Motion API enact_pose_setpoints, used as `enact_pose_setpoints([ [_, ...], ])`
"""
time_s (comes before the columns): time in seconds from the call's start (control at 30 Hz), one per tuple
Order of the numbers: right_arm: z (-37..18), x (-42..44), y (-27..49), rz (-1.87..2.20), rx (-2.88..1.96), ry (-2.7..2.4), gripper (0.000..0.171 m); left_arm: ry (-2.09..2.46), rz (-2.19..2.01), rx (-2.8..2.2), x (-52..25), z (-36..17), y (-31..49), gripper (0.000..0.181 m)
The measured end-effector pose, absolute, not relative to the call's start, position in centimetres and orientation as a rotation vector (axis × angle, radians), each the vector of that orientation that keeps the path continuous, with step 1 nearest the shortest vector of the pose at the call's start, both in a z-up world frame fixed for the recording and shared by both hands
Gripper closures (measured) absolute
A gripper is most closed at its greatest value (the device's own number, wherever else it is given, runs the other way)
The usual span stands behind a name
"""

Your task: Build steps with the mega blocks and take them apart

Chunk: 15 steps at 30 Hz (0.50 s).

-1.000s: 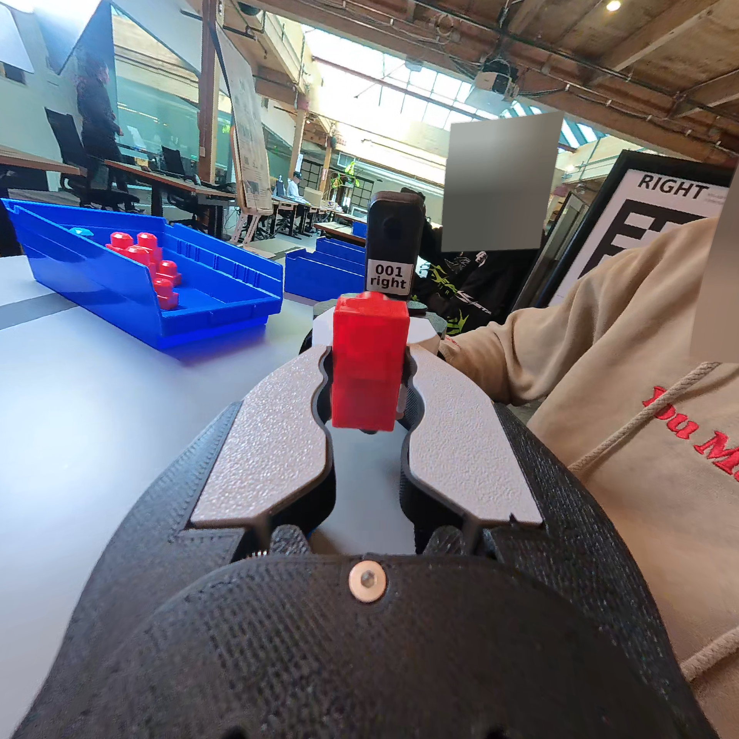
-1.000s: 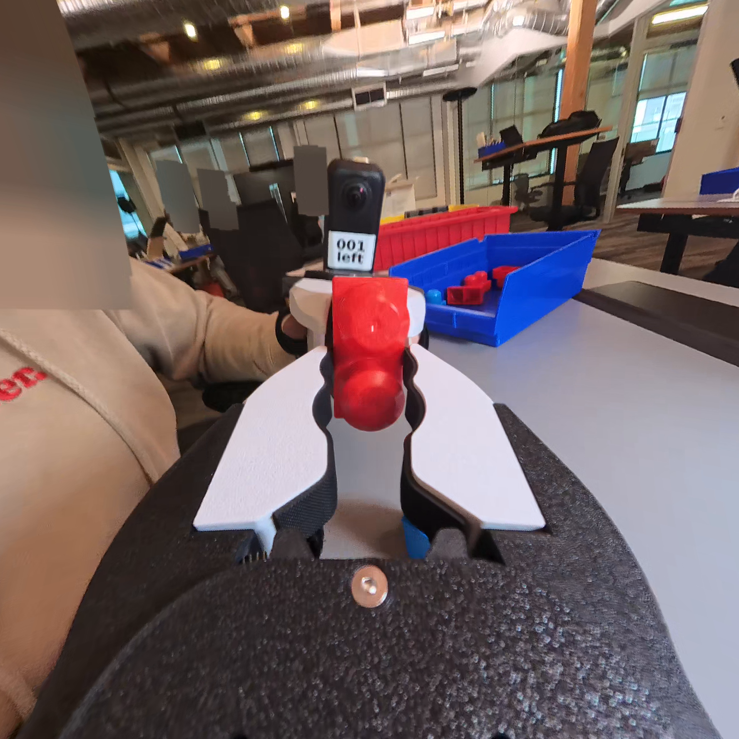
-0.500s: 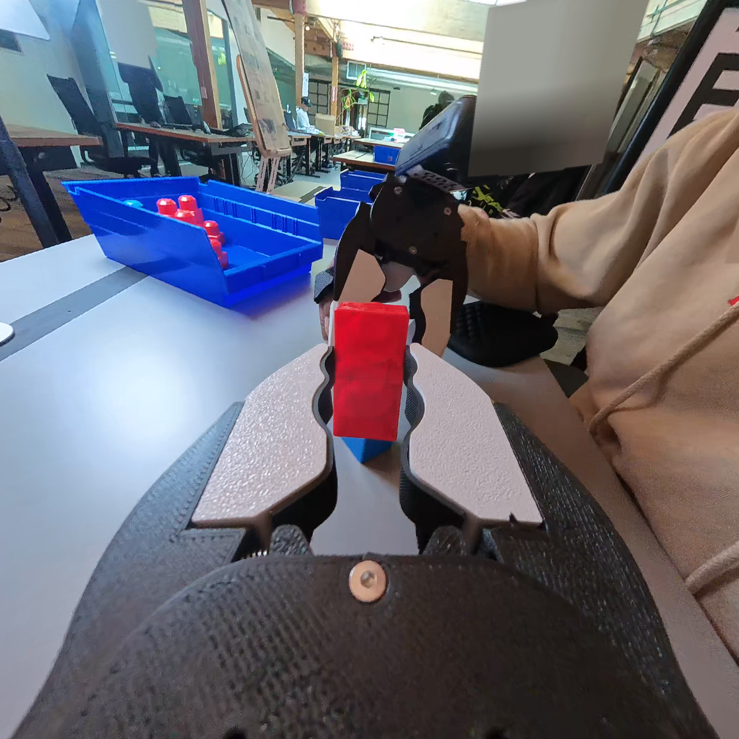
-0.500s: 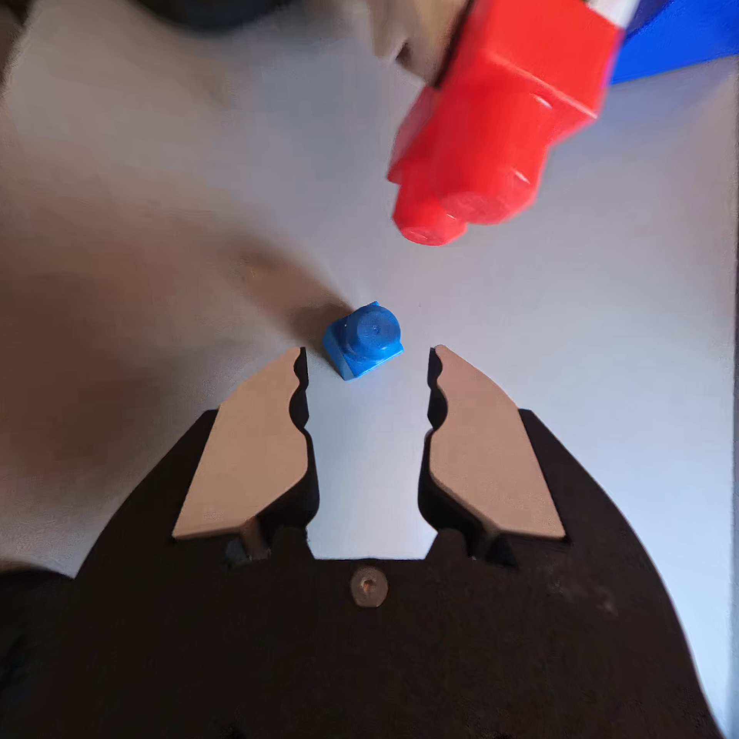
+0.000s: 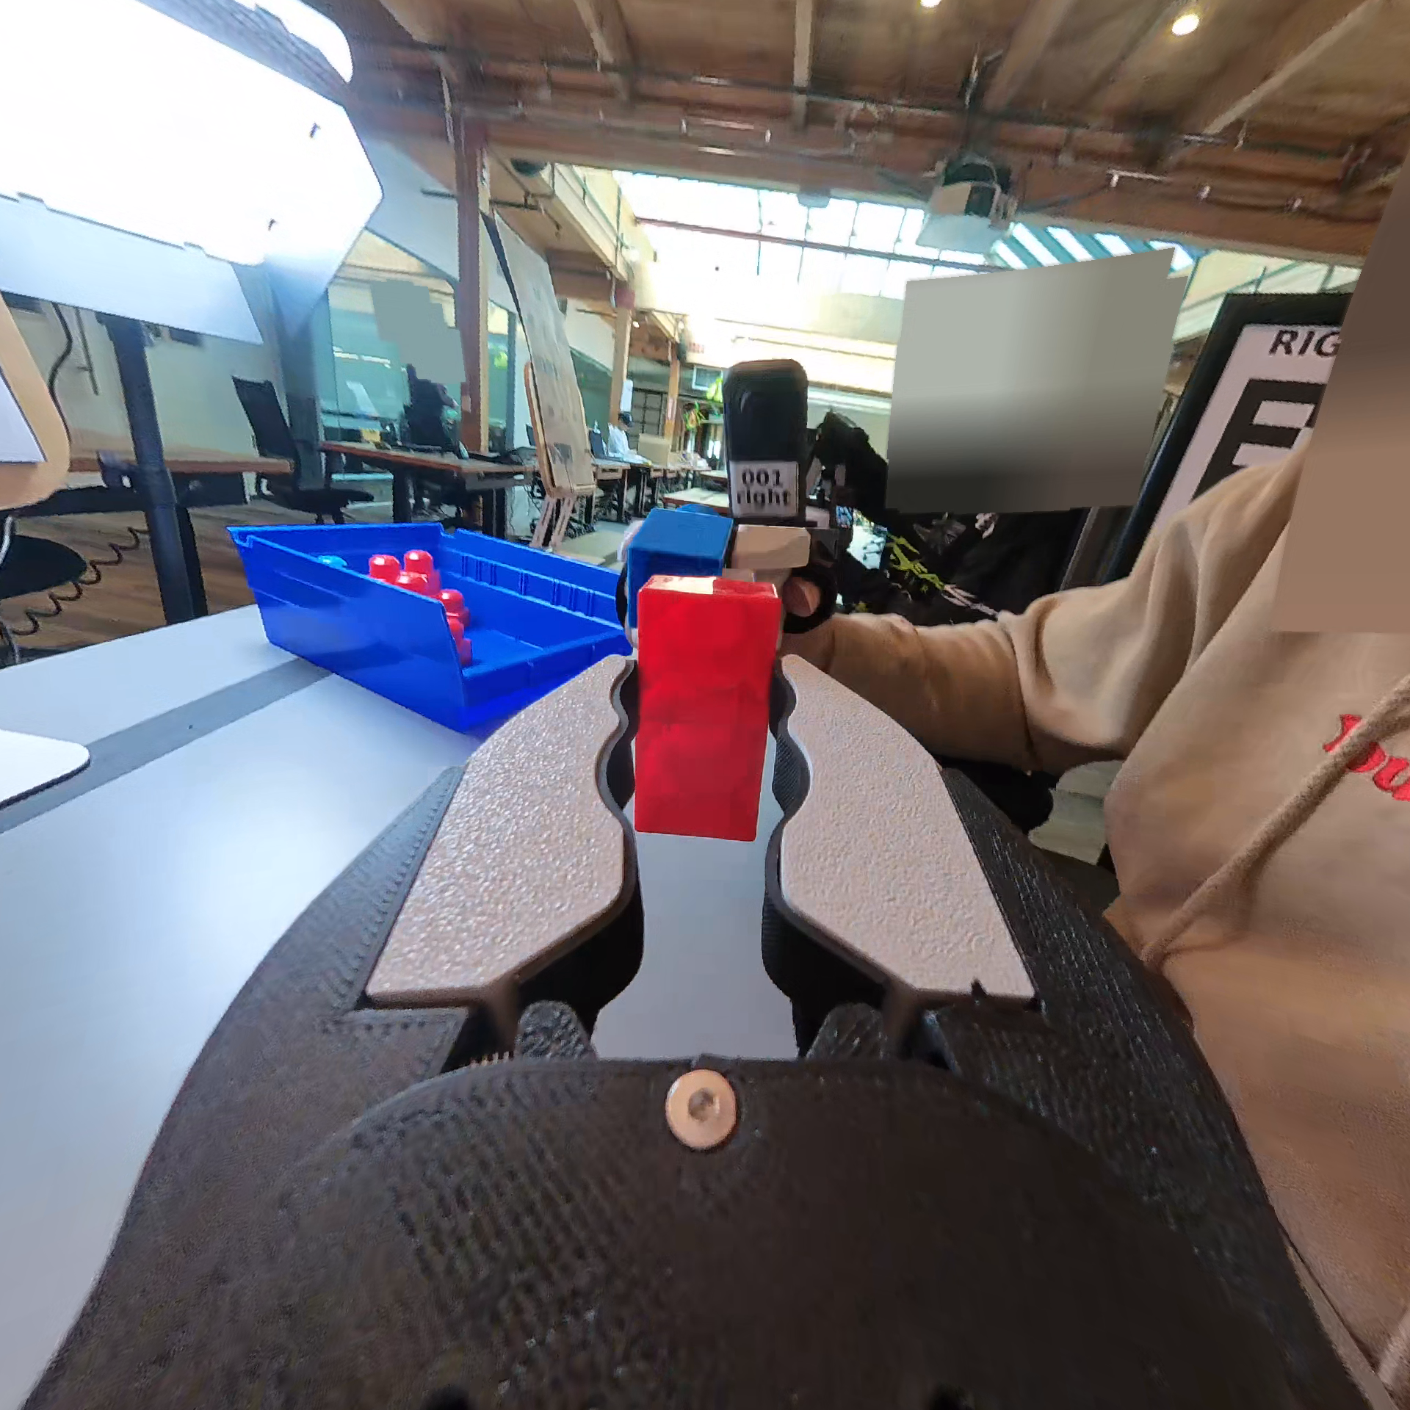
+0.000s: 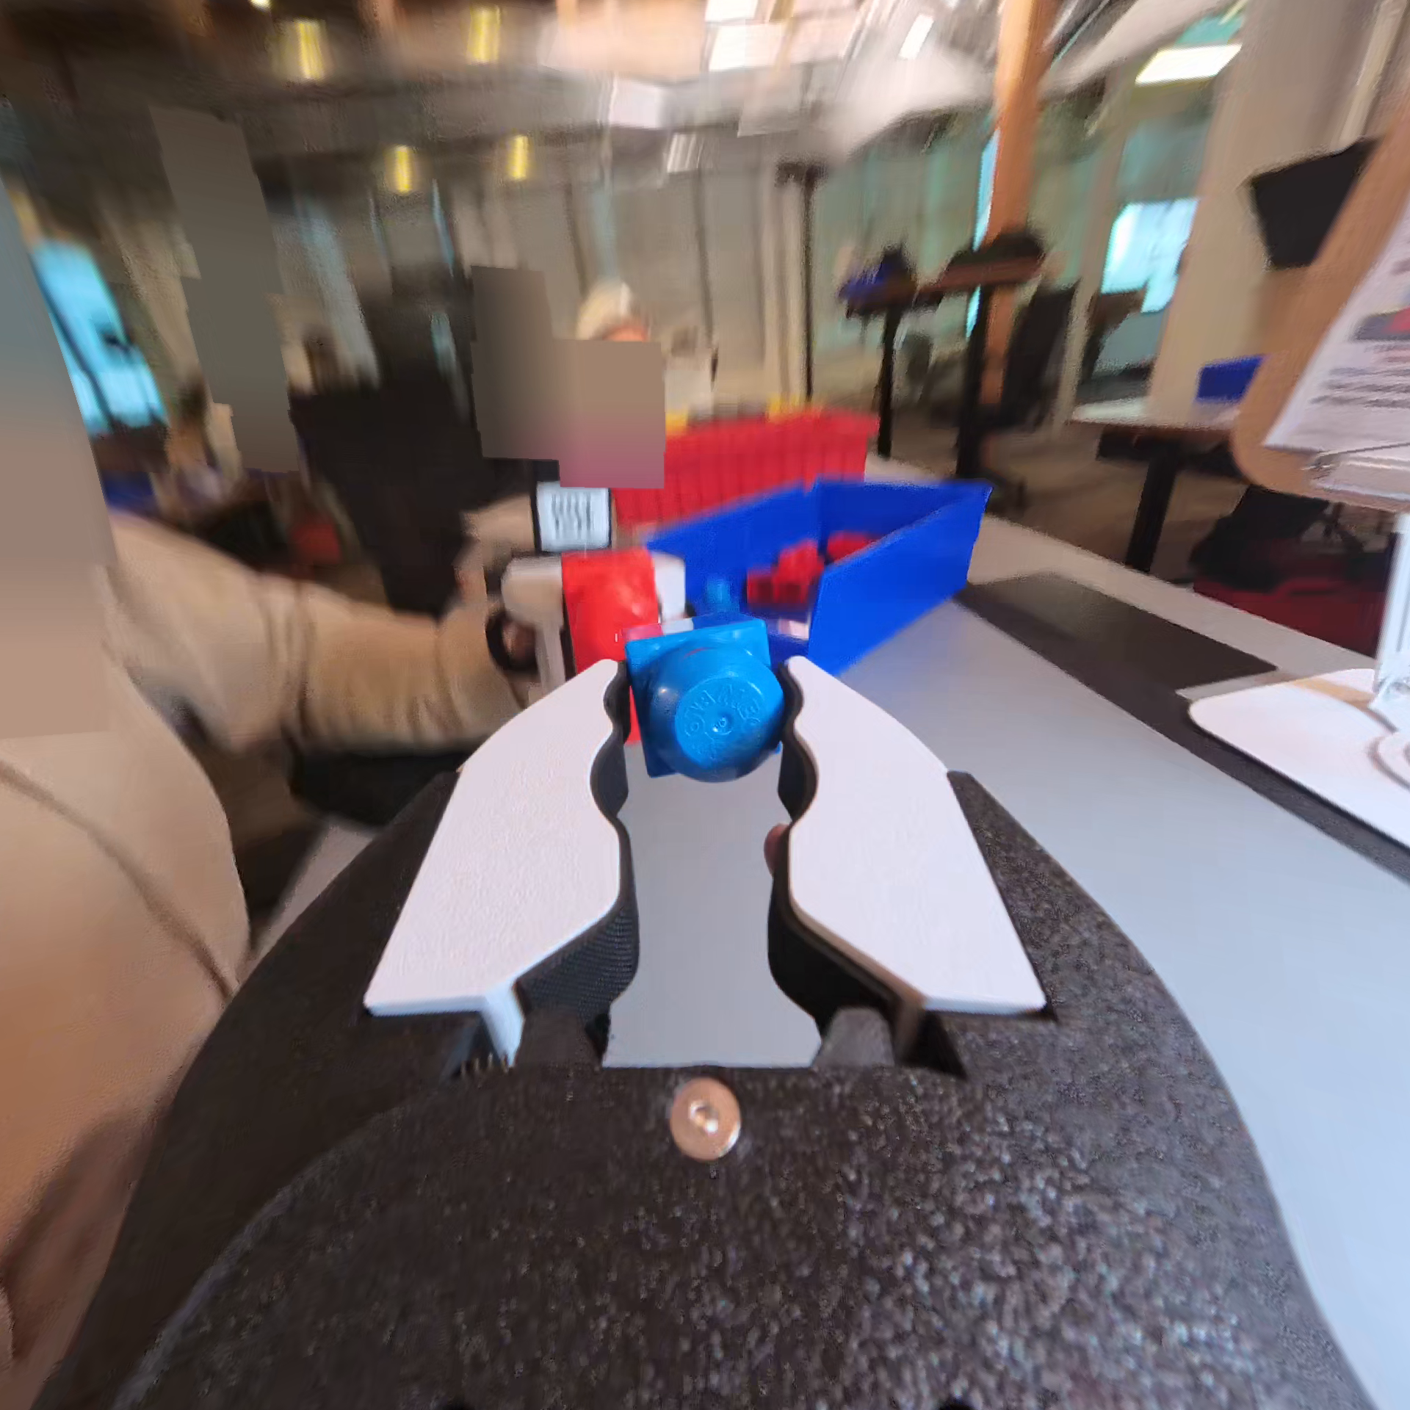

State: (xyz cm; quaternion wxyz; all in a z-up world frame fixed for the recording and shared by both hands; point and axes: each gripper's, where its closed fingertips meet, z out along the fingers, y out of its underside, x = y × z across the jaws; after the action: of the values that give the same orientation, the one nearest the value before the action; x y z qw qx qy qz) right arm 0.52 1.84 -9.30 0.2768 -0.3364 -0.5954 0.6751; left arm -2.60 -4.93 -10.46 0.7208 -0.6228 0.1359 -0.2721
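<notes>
Now right gripper (image 6: 702,713) had lifted blue block (image 6: 706,709) off surface (image 6: 1068,877), fingers clamped; left gripper (image 5: 698,732) still gripped red block (image 5: 698,717); joining likely next.

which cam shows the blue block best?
Right wrist view: the blue block sits close between the right gripper fingers, stud toward the camera. Left wrist view shows only its top, farther off behind the red block.
</notes>
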Motion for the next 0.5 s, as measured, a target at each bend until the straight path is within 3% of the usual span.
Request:
enact_pose_setpoints([
  [0.13, -9.1, 1.2, -0.2, 2.025, -0.936, -1.446, 0.135, 0.302, -0.581, -1.378, -1.4, -10.6, -4.4, 0.148],
  [0.5, -11.5, 1.5, -2.4, 1.862, -0.869, -1.662, 0.136, 0.363, -0.622, -1.495, 0.8, -13.4, -4.0, 0.149],
])
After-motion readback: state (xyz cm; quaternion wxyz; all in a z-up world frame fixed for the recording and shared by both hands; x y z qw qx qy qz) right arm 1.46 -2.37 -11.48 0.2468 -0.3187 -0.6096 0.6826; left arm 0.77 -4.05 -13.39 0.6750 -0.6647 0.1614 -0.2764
